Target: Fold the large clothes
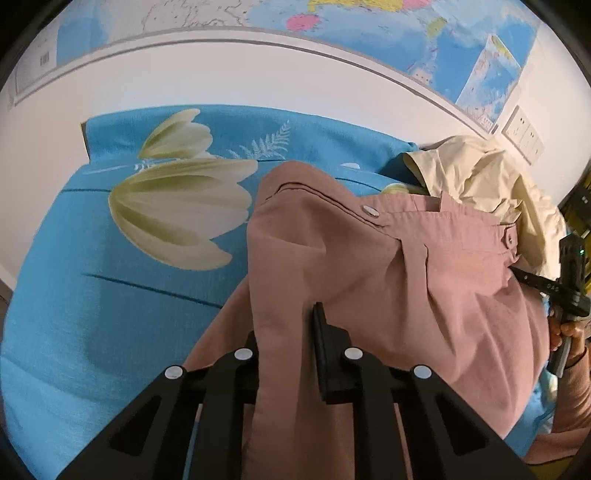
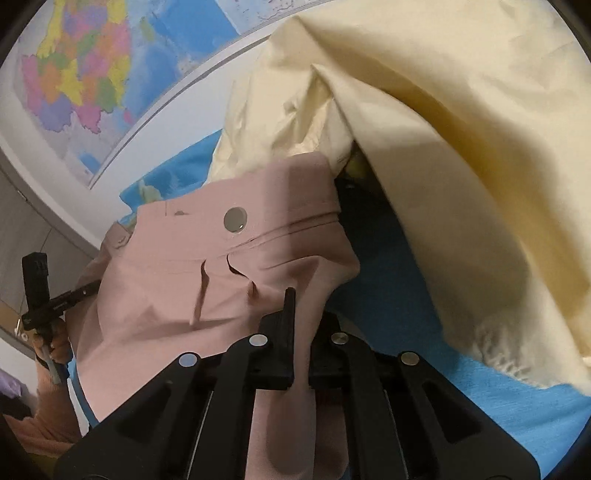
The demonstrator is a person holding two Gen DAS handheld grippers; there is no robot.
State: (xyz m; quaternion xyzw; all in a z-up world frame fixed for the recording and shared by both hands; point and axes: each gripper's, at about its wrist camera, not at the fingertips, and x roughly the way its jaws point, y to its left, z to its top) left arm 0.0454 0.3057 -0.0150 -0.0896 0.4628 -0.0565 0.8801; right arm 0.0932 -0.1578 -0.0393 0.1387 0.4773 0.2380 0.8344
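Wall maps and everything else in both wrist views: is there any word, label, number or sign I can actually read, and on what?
None can be read.
World map: printed place names, too small and blurred.
Barcode label on its left margin: bars only, digits illegible.
Smaller map sheet: print blurred.
Coloured map in the right wrist view: region names illegible.
Right tool body: small white marking, too blurred.
Pink trousers, cream garment, blue bedsheet: no text.
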